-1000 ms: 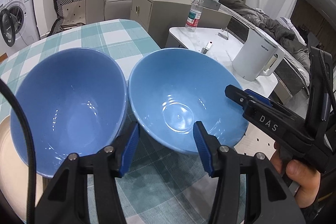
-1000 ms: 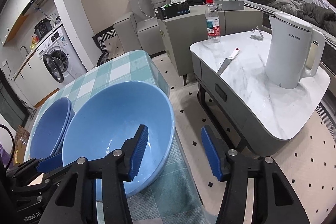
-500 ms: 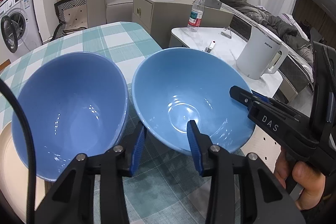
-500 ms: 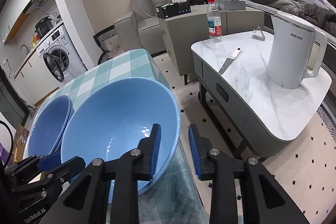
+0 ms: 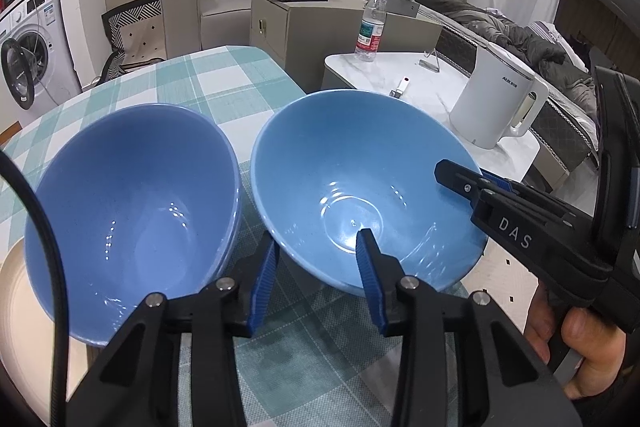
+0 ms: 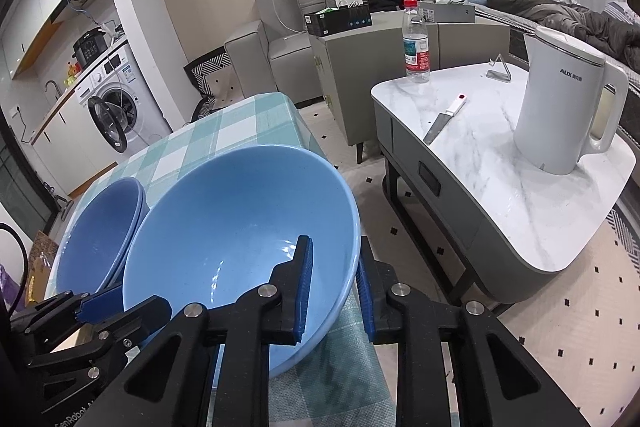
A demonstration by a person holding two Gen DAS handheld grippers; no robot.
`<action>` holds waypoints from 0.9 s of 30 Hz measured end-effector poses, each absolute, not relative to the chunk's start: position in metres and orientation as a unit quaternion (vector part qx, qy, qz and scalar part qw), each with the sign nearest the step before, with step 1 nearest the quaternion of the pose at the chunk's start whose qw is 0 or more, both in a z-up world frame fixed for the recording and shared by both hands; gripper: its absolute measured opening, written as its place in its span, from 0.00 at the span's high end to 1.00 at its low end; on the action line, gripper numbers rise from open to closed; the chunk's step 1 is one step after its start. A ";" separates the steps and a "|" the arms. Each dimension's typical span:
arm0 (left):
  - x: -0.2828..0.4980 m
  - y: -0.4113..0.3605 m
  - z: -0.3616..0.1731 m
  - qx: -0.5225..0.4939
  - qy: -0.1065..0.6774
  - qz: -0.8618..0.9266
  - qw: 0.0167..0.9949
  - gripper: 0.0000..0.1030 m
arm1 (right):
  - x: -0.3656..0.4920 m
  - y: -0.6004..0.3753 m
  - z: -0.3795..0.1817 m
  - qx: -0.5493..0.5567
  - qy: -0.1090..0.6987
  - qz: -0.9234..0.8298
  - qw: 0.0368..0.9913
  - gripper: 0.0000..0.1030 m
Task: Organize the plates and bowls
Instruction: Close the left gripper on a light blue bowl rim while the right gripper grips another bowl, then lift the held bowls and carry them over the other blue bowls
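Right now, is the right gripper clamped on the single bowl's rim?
Yes: the right gripper has one pad inside and one outside the rim of the lone blue bowl, pressing on it.

This is a lived-in home, an open room where the sitting area runs into a kitchen and laundry corner. A beige sofa point(image 6: 288, 39) with cushions stands along the far wall. A front-loading washing machine point(image 6: 116, 103) sits under a counter with a tap and wall cupboards above. A marble-topped coffee table point(image 6: 500, 163) carries a white electric kettle point(image 6: 568, 107), a water bottle point(image 6: 416, 43) and a knife point(image 6: 442, 119). The tabletop point(image 5: 224, 75) in front wears a green checked cloth.
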State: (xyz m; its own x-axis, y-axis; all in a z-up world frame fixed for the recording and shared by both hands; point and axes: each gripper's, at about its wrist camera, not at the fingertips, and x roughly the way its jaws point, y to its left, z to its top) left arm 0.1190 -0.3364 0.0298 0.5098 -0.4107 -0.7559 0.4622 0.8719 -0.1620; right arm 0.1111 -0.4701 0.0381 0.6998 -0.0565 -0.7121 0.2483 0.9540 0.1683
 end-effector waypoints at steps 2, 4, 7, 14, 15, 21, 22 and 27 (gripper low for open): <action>0.119 -0.336 0.030 0.032 0.426 -0.252 0.868 0.63 | 0.111 -0.470 0.038 0.127 0.378 -0.084 0.913 0.79; 0.118 -0.337 0.030 0.032 0.427 -0.253 0.868 0.63 | 0.112 -0.469 0.038 0.126 0.378 -0.085 0.913 0.79; 0.117 -0.339 0.030 0.035 0.425 -0.254 0.868 0.63 | 0.111 -0.469 0.040 0.126 0.377 -0.087 0.914 0.79; 0.114 -0.340 0.035 0.034 0.420 -0.257 0.869 0.63 | 0.107 -0.471 0.044 0.125 0.372 -0.087 0.916 0.79; 0.115 -0.340 0.035 0.034 0.420 -0.258 0.870 0.63 | 0.106 -0.472 0.045 0.125 0.370 -0.088 0.916 0.79; 0.110 -0.341 0.045 0.035 0.409 -0.260 0.874 0.63 | 0.098 -0.473 0.052 0.125 0.359 -0.090 0.921 0.79; 0.109 -0.341 0.047 0.036 0.407 -0.260 0.875 0.63 | 0.097 -0.473 0.054 0.125 0.357 -0.089 0.921 0.79; 0.105 -0.341 0.057 0.038 0.396 -0.261 0.879 0.63 | 0.089 -0.472 0.063 0.124 0.345 -0.091 0.926 0.79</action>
State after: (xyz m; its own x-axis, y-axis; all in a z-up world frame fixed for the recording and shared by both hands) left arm 0.1047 -0.3411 0.0567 0.5497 -0.4295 -0.7165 0.4903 0.8603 -0.1395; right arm 0.0890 -0.4715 0.0628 0.7457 -0.0821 -0.6612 0.2535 0.9527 0.1677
